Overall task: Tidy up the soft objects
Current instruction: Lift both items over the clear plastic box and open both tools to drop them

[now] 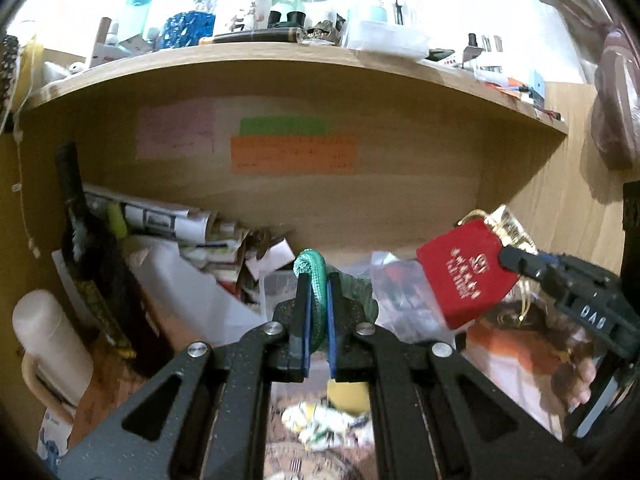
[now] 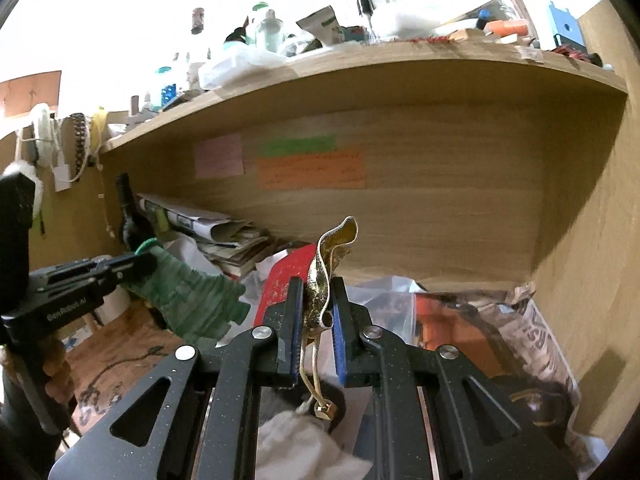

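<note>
Green knit cloth (image 1: 316, 280) sits pinched between the 2 fingers of the left tool (image 1: 318, 320), held up in front of the wooden shelf (image 1: 280, 60). Beside it, the right tool (image 2: 316, 316) grips the gold trim (image 2: 332, 264) of a red pouch (image 1: 464, 276), which hangs in the air above the cluttered counter (image 2: 120, 344).

Sticky notes' (image 1: 293, 154) writing too blurred to read, green cloth (image 1: 318, 284) mostly hidden behind fingers (image 1: 303, 320)
</note>
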### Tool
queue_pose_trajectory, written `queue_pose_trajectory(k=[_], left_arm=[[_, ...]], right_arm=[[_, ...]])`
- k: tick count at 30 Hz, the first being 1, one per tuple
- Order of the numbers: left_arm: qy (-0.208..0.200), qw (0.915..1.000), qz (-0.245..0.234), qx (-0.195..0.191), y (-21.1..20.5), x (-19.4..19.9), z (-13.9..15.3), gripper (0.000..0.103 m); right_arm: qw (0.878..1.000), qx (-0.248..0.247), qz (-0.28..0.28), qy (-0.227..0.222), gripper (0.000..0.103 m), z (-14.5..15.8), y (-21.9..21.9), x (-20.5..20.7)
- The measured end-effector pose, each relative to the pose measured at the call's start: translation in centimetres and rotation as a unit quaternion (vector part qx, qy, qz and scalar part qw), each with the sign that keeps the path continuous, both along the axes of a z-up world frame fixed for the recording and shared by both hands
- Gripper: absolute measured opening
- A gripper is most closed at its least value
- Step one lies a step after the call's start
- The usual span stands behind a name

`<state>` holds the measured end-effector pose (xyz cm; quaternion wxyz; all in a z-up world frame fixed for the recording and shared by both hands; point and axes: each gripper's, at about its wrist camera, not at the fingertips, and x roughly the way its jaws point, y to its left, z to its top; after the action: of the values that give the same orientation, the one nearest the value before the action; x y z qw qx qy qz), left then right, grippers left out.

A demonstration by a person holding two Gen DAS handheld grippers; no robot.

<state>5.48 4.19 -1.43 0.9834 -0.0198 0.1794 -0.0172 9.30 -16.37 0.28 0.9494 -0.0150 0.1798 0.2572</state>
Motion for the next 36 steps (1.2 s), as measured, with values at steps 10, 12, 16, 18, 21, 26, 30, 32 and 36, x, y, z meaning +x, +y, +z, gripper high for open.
queue_pose_trajectory(k=[10, 12, 16, 18, 21, 26, 30, 32, 36], left_arm=[[0.046, 0.9989, -0.005, 0.004, -0.7, 7.7, -1.6, 0.006], [0.061, 0.9981, -0.005, 0.007, -0.8, 9.1, -2.4, 0.006], [0.104, 0.9945, -0.014, 0.003, -1.0, 12.1, -4.4, 0.006], [0.125, 0.9920, -0.020, -0.001, -1.0, 13.5, -5.5, 0.006], [0.154, 0.9878, -0.025, -0.005, -1.1, 15.0, -7.0, 0.006], [0.188, 0.9819, -0.025, 0.002, -1.5, 16.7, -8.8, 0.006], [0.197, 0.9802, -0.015, 0.015, -1.7, 16.9, -9.2, 0.007], [0.201, 0.9793, -0.015, 0.014, -1.5, 16.9, -9.2, 0.016], [0.192, 0.9813, -0.011, 0.012, -1.4, 16.2, -8.6, 0.043]], right_arm=[[0.998, -0.049, -0.006, 0.041, 0.012, -2.1, 2.2, 5.1], [0.997, -0.060, -0.006, 0.057, 0.012, -2.8, 2.6, 6.2], [0.993, -0.080, -0.001, 0.091, 0.012, -4.3, 2.9, 8.4], [0.990, -0.091, 0.001, 0.109, 0.012, -5.2, 3.0, 9.3], [0.985, -0.104, 0.005, 0.137, 0.012, -6.4, 3.0, 10.4], [0.978, -0.123, -0.001, 0.166, 0.012, -8.0, 3.1, 11.5], [0.975, -0.132, -0.011, 0.178, 0.013, -8.6, 2.8, 12.1], [0.974, -0.140, -0.019, 0.179, 0.016, -8.7, 2.8, 12.2], [0.975, -0.146, -0.028, 0.168, 0.048, -8.2, 2.5, 11.9]])
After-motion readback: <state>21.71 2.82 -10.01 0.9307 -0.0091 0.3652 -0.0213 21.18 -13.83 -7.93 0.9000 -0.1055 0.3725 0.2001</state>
